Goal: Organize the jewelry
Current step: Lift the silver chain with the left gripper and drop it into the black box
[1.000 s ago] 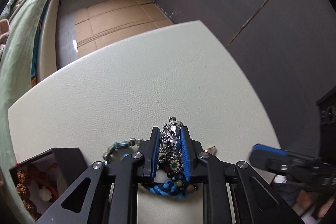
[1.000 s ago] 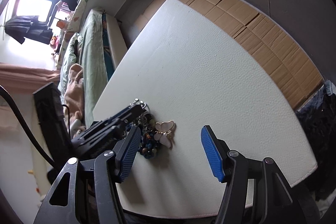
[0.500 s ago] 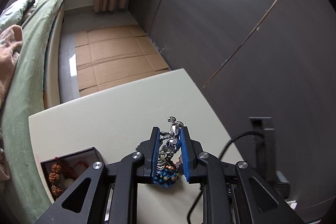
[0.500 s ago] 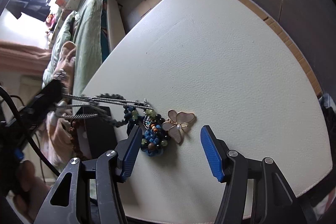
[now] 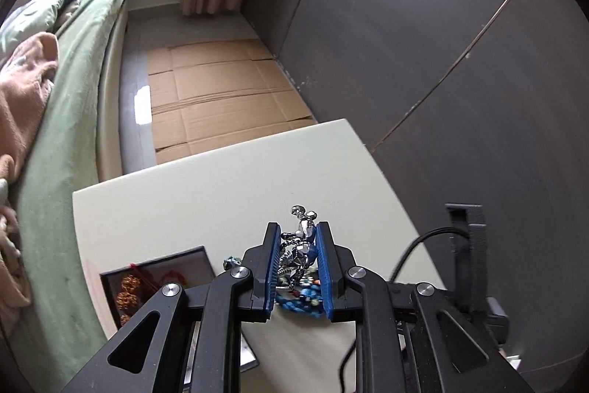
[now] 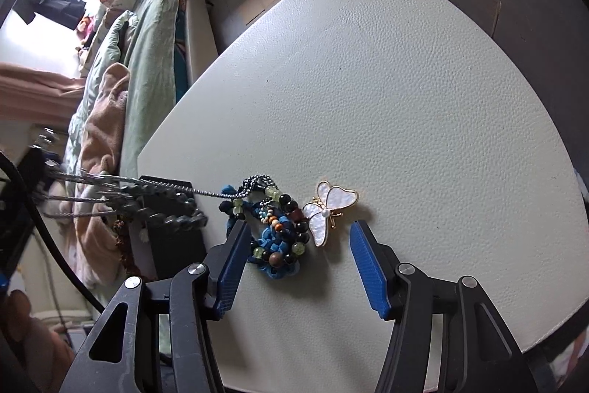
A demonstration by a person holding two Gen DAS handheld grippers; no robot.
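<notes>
While clamped narrowly on a bunch of silver chains [image 5: 299, 247], left gripper [image 5: 298, 267] jaws held above the pale counter [image 5: 184, 201], with strands stretching taut back to the bead pile [image 6: 274, 231]. Right gripper [image 6: 296, 256] jaws spread wide and gripping nothing, straddling that pile and the butterfly brooch [image 6: 327, 212] touching its right side. Beyond, near the counter's left edge, an open dark box [image 5: 154, 277] with brown beads inside.

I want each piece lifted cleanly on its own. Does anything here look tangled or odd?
Yes. The silver metal chain clamped in the left gripper stretches taut to the blue braided beaded bracelet pile on the cream table, apparently snagged. The pearly butterfly brooch lies alongside.
</notes>
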